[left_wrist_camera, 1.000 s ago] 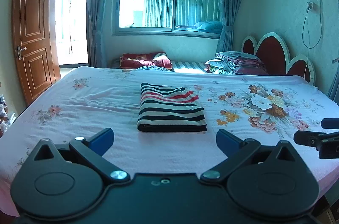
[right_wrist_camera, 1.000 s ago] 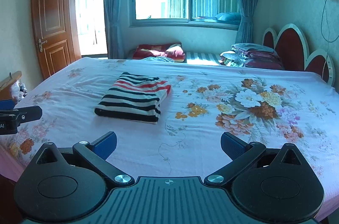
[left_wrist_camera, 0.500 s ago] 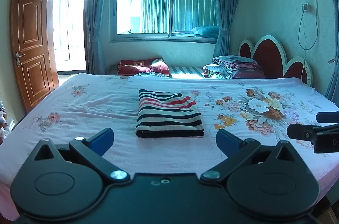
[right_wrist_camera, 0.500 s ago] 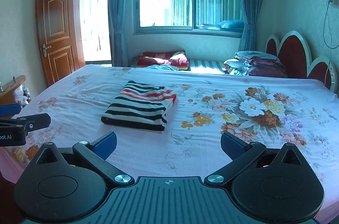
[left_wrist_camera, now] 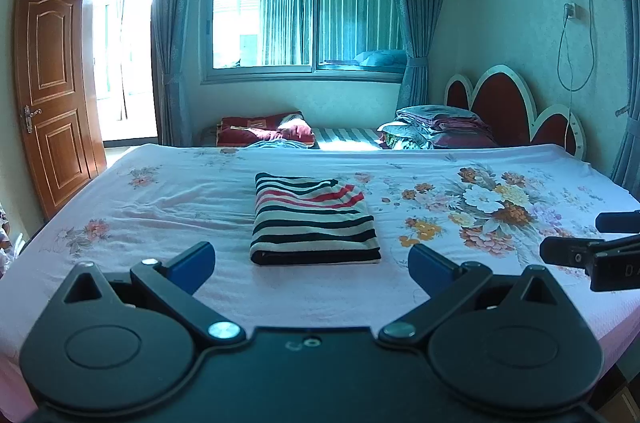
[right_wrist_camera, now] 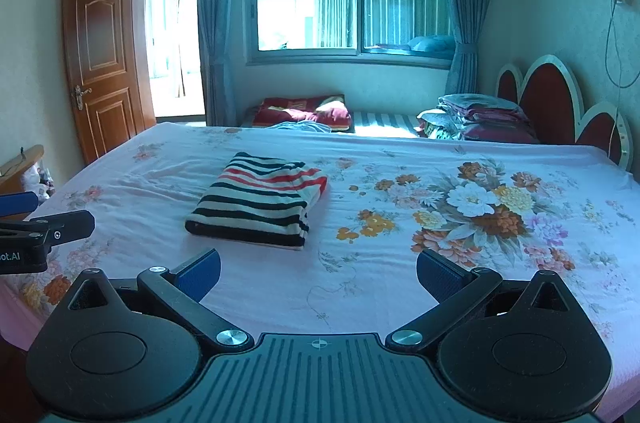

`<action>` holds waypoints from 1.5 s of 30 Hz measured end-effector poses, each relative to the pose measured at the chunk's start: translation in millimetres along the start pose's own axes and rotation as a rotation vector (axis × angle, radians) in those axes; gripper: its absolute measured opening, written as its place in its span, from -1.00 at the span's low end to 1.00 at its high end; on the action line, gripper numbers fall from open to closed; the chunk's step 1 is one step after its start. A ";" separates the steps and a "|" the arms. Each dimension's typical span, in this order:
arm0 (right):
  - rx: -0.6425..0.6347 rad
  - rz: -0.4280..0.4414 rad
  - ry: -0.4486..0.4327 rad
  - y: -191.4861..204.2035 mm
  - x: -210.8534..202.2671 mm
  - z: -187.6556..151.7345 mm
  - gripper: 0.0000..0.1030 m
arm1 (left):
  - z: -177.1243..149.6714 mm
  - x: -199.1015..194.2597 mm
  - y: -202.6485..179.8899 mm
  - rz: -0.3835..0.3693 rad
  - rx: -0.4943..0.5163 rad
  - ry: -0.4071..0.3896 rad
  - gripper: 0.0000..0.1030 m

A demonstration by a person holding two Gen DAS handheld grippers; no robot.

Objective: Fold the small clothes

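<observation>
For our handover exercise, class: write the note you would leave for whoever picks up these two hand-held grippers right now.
Left hand-held gripper: open, empty, held above the near edge of the bed, aimed at the garment.
Right hand-held gripper: open, empty, to its right, also clear of the cloth.
Striped garment: lies folded in a neat rectangle on the floral sheet, untouched by either gripper.
Done: this piece looks fully folded.
Left: no other unfolded small clothes are visible on the sheet; check for more before carrying on.

Your folded striped shirt (left_wrist_camera: 314, 221) lies mid-frame on the bed (left_wrist_camera: 160, 199); headboard (left_wrist_camera: 508, 107) upper right, door (left_wrist_camera: 50, 95) far left.
</observation>
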State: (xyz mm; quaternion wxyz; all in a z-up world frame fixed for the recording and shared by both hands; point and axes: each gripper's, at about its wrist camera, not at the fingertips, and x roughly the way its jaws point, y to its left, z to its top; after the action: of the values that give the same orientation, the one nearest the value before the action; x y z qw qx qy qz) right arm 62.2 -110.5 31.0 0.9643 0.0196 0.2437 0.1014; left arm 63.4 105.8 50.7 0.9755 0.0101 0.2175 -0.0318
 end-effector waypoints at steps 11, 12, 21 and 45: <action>0.002 0.011 -0.009 -1.5 -2.2 1.6 1.00 | 2.0 1.4 -0.6 0.002 0.004 -0.004 0.99; 0.002 0.012 -0.009 -1.4 -2.0 1.7 1.00 | 1.5 0.8 -0.1 0.002 0.004 -0.005 0.99; 0.001 0.017 -0.013 -3.0 -2.5 2.7 1.00 | 2.2 0.1 1.5 0.004 0.002 -0.015 0.99; 0.002 0.018 -0.019 -9.2 -4.4 4.5 1.00 | -0.2 -0.9 -6.0 0.000 0.002 -0.018 0.99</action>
State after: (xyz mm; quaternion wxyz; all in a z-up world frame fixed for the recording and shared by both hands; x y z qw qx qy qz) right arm 62.3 -120.4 36.3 0.9656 0.0236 0.2345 0.1097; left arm 62.1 99.9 50.9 0.9774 0.0107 0.2085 -0.0322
